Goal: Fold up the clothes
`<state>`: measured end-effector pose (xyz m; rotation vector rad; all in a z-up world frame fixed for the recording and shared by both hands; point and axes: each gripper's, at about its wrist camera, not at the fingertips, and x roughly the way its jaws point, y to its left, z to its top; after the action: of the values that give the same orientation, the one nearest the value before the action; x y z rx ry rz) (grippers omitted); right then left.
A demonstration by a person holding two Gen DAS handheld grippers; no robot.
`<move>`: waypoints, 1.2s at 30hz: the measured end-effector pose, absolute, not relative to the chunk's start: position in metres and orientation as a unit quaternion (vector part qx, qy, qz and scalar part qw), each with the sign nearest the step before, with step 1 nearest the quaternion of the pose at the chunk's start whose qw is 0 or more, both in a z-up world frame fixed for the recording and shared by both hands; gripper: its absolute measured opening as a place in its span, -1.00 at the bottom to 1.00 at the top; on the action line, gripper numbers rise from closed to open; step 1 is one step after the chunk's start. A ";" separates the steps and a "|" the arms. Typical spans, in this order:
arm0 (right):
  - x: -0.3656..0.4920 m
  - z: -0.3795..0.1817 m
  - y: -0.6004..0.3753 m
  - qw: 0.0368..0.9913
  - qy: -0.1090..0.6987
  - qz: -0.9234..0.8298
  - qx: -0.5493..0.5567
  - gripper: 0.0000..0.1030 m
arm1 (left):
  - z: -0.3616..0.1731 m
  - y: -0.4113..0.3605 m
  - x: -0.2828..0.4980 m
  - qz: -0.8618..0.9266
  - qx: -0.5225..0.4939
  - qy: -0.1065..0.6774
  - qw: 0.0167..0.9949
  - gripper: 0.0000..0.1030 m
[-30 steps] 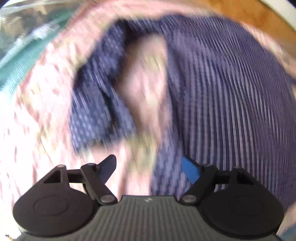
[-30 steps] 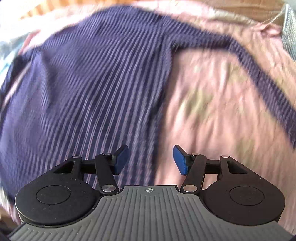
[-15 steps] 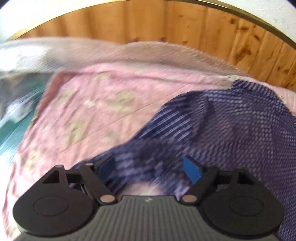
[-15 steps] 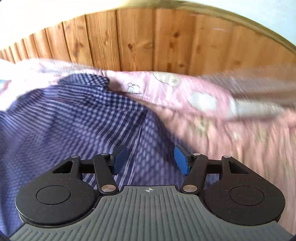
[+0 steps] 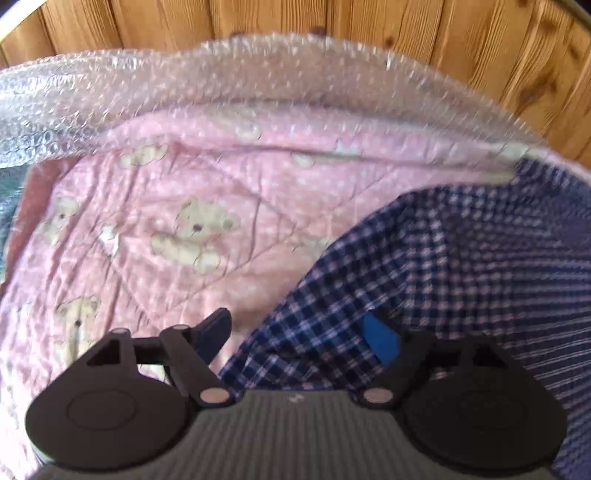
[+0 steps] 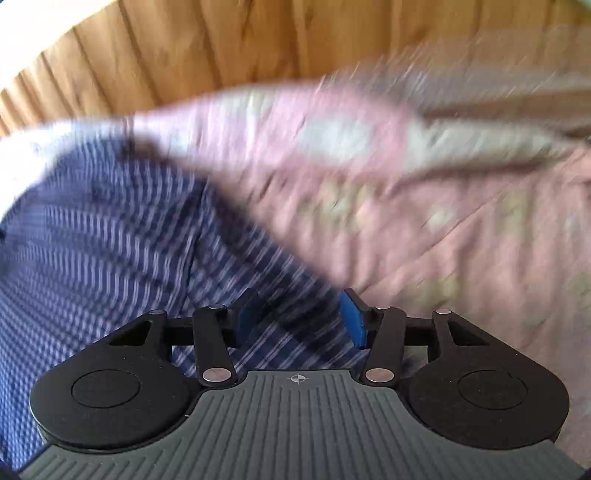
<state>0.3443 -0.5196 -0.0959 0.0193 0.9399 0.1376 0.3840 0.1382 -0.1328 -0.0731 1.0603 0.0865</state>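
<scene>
A dark blue checked shirt (image 5: 461,266) lies spread on a pink teddy-bear quilt (image 5: 166,240). My left gripper (image 5: 297,325) hovers open over the shirt's left edge. One finger is above the quilt and the other above the checked cloth, with nothing pinched. In the blurred right wrist view the shirt (image 6: 110,229) fills the left side and the quilt (image 6: 443,229) the right. My right gripper (image 6: 299,301) hangs over the shirt's right edge, its jaws opening. Striped cloth shows in the gap between the pads, which do not press on it.
Bubble wrap (image 5: 258,81) lies bunched along the quilt's far edge. Behind it stands a wall of wooden boards (image 5: 332,18), also seen in the right wrist view (image 6: 184,48). A green cloth (image 5: 5,199) shows at the far left.
Both views have swept from the middle of the shirt toward the far side of the bed. The wooden wall and the shirt's outer edges have come into sight. Both grippers stay empty.
</scene>
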 end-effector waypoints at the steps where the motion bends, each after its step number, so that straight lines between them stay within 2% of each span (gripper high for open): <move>1: 0.346 -0.096 -0.525 0.889 0.454 0.068 0.009 0.09 | -0.127 0.141 0.386 0.047 -0.026 0.493 0.868 0.64; 2: 0.348 -0.097 -0.531 0.887 0.456 0.071 0.008 0.09 | -0.127 0.141 0.391 0.053 -0.010 0.485 0.873 0.72; 4: 0.354 -0.109 -0.531 0.871 0.483 0.095 0.003 0.05 | -0.130 0.138 0.404 0.058 0.021 0.479 0.876 0.72; 5: 0.358 -0.115 -0.530 0.861 0.496 0.108 0.000 -0.12 | -0.134 0.137 0.412 0.051 0.027 0.482 0.874 0.71; 6: 0.357 -0.118 -0.526 0.859 0.498 0.115 -0.016 -0.58 | -0.136 0.135 0.417 0.039 0.033 0.483 0.874 0.66; 7: 0.355 -0.120 -0.521 0.857 0.499 0.121 -0.034 -0.79 | -0.138 0.133 0.422 0.027 0.038 0.484 0.874 0.63; 8: 0.352 -0.120 -0.520 0.862 0.492 0.112 -0.054 -1.00 | -0.140 0.130 0.425 0.028 0.046 0.485 0.873 0.44; 9: 0.351 -0.120 -0.523 0.866 0.489 0.087 -0.060 -1.00 | -0.142 0.127 0.427 0.030 0.053 0.485 0.872 -0.07; 12: 0.351 -0.124 -0.537 0.872 0.484 0.022 -0.066 -1.00 | -0.146 0.131 0.430 0.068 0.039 0.484 0.872 -0.28; 13: 0.351 -0.126 -0.543 0.873 0.484 0.013 -0.063 -1.00 | -0.146 0.132 0.430 0.070 0.035 0.482 0.873 -0.28; 17: 0.350 -0.113 -0.542 0.877 0.476 0.003 -0.063 -1.00 | -0.141 0.136 0.430 0.105 0.049 0.481 0.869 -0.23; 18: 0.348 -0.108 -0.538 0.883 0.466 0.005 -0.054 -0.94 | -0.139 0.139 0.429 0.123 0.054 0.480 0.867 -0.26; 20: 0.344 -0.096 -0.524 0.896 0.443 0.034 -0.025 -0.68 | -0.130 0.145 0.421 0.122 0.034 0.469 0.874 -0.24; 21: 0.341 -0.091 -0.517 0.900 0.433 0.051 -0.024 -0.27 | -0.127 0.147 0.417 0.103 0.016 0.465 0.879 -0.08; 23: 0.341 -0.093 -0.496 0.901 0.423 0.087 -0.037 0.22 | -0.128 0.143 0.413 0.058 -0.003 0.471 0.880 0.04; 24: 0.343 -0.097 -0.487 0.901 0.422 0.094 -0.048 0.30 | -0.130 0.138 0.413 0.045 0.002 0.472 0.881 0.18; 26: 0.347 -0.106 -0.471 0.898 0.425 0.099 -0.063 0.30 | -0.136 0.128 0.413 0.028 0.015 0.476 0.879 0.48; 27: 0.350 -0.111 -0.467 0.896 0.429 0.094 -0.063 0.22 | -0.141 0.124 0.413 0.025 0.022 0.481 0.876 0.48; 28: 0.353 -0.118 -0.464 0.889 0.443 0.090 -0.069 0.12 | -0.146 0.119 0.414 0.022 0.029 0.486 0.873 0.40; 29: 0.356 -0.124 -0.460 0.882 0.458 0.086 -0.077 -0.37 | -0.147 0.115 0.412 0.013 0.033 0.482 0.875 0.06; 30: 0.354 -0.129 -0.459 0.882 0.456 0.080 -0.091 -0.41 | -0.148 0.111 0.410 0.004 0.036 0.477 0.878 -0.48; 31: 0.353 -0.131 -0.462 0.883 0.454 0.074 -0.093 -0.41 | -0.148 0.105 0.410 0.004 0.061 0.475 0.878 -0.81; 32: 0.354 -0.130 -0.466 0.883 0.455 0.057 -0.095 -0.41 | -0.148 0.098 0.410 0.007 0.089 0.474 0.876 -0.96; 33: 0.354 -0.130 -0.470 0.884 0.457 0.039 -0.097 -0.40 | -0.150 0.092 0.409 0.013 0.116 0.469 0.876 -0.96; 36: 0.354 -0.124 -0.481 0.880 0.466 0.002 -0.092 -0.31 | -0.147 0.106 0.410 0.042 0.096 0.470 0.876 -0.91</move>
<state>0.3536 -0.4815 -0.1239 -0.1920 0.9708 0.0032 0.4098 0.1057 -0.1468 0.2000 0.9814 0.0868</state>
